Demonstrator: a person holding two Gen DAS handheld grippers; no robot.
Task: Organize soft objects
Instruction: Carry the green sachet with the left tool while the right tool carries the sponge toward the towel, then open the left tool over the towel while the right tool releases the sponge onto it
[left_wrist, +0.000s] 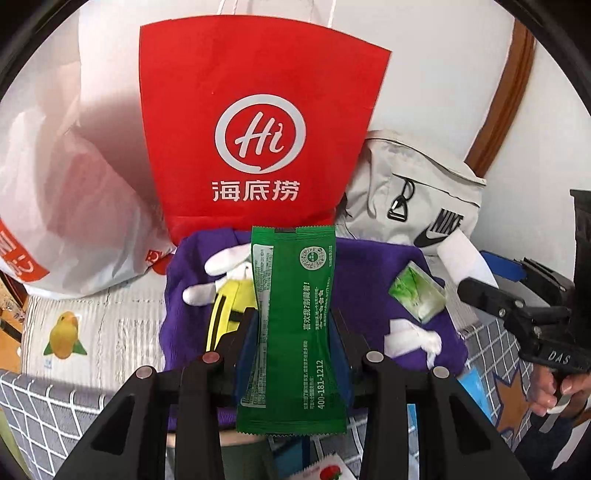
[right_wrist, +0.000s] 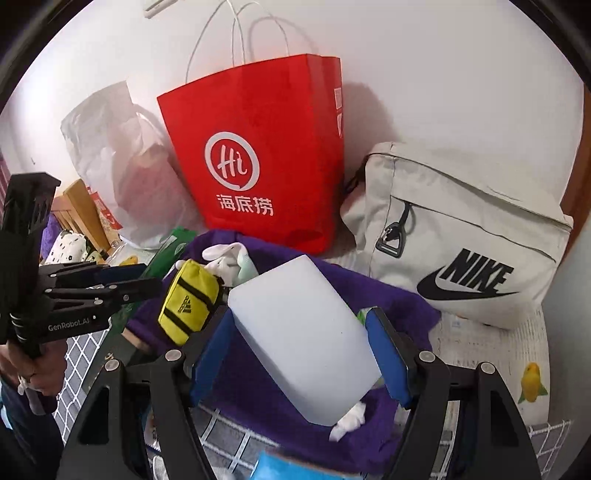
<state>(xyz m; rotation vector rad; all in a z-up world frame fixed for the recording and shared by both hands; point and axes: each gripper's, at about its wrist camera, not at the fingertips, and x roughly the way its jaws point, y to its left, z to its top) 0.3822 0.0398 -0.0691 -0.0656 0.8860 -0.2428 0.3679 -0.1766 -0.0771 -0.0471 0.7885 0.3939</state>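
Note:
My left gripper (left_wrist: 293, 332) is shut on a green foil packet (left_wrist: 291, 332) and holds it upright above a purple cloth (left_wrist: 369, 273). My right gripper (right_wrist: 301, 343) is shut on a white foam block (right_wrist: 299, 332) above the same purple cloth (right_wrist: 388, 295). On the cloth lie a yellow pouch (right_wrist: 188, 299), a white plush toy (right_wrist: 225, 258), a small green tissue pack (left_wrist: 417, 295) and a white crumpled tissue (left_wrist: 413, 339). The left gripper shows at the left of the right wrist view (right_wrist: 147, 280), the right gripper at the right of the left wrist view (left_wrist: 476, 291).
A red paper bag (left_wrist: 255, 129) stands against the wall behind the cloth. A white plastic bag (left_wrist: 62, 184) is to its left, a beige Nike bag (right_wrist: 461, 240) to its right. A grey checked cloth (left_wrist: 55, 406) lies in front.

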